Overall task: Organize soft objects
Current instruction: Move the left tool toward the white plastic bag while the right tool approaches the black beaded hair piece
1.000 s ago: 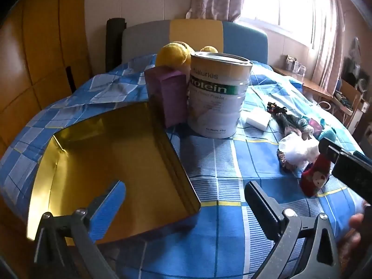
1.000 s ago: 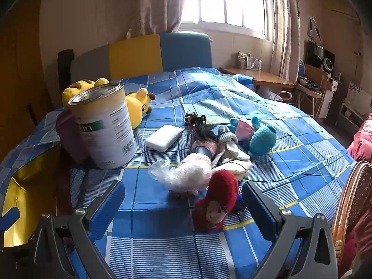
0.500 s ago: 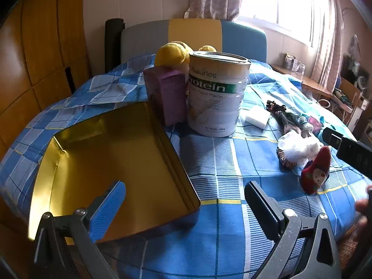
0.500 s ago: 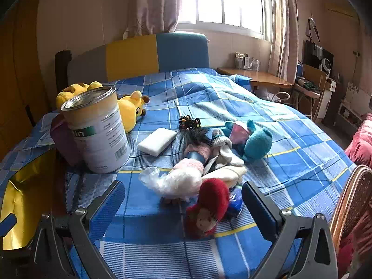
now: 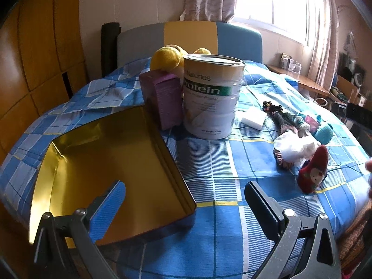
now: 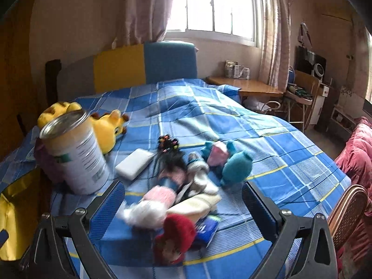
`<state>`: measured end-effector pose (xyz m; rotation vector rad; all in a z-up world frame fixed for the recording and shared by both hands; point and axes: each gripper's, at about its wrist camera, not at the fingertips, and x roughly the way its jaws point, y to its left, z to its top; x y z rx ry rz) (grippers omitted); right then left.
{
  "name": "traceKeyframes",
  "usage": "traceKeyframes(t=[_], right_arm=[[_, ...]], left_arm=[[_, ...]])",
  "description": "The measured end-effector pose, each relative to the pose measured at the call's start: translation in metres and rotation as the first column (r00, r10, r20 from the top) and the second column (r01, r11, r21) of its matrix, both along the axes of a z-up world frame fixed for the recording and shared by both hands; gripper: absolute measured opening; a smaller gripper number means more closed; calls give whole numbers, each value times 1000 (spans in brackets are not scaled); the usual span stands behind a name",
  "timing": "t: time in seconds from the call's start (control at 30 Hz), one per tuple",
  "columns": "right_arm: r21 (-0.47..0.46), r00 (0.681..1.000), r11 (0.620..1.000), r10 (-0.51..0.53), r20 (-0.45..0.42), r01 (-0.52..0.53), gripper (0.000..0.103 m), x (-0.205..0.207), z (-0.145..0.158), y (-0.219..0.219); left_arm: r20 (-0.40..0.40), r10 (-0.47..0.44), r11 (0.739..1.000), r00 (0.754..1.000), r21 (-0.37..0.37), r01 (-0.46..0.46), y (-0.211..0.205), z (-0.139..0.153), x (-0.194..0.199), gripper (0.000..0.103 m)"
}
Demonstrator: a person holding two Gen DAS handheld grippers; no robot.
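While the left gripper [image 5: 184, 201] gapes over the tin [image 5: 111, 160], the right gripper [image 6: 182, 201] spreads wide around the red doll [image 6: 174, 239].

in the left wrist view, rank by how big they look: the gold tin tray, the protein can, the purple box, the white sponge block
1. Open gold-lined metal tin tray, though it lies nearest the camera, which inflates it.
2. White cylindrical protein powder can.
3. Purple cardboard box.
4. White rectangular sponge block, which lies a little farther back.
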<state>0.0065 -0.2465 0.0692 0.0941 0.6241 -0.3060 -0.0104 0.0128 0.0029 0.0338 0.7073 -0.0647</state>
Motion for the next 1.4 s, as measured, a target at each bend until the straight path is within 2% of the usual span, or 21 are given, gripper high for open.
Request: traceKeyframes(t=[0.17, 0.37, 0.67, 0.83, 0.93, 1.4], right_arm=[[10, 998, 999, -52, 21, 52, 102, 7, 7, -23], [8, 994, 995, -103, 40, 103, 102, 18, 8, -51], [27, 983, 985, -172, 68, 170, 102, 42, -11, -92], [65, 984, 987, -151, 92, 145, 102, 43, -9, -94], [130, 990, 986, -117, 73, 107, 102, 47, -13, -97], [212, 992, 971, -120, 50, 107, 102, 48, -20, -105]], left_arm=[[-3, -4, 1000, 1000, -2, 4, -1, 0, 1, 103], [-4, -31, 999, 1000, 29, 31, -10, 0, 1, 103], [-7, -91, 994, 996, 62, 91, -28, 5, 6, 103], [-20, -129, 989, 991, 72, 130, -40, 5, 11, 103], [-26, -145, 987, 989, 70, 146, -45, 5, 13, 103], [-59, -199, 976, 978, 82, 203, -71, -4, 22, 103]])
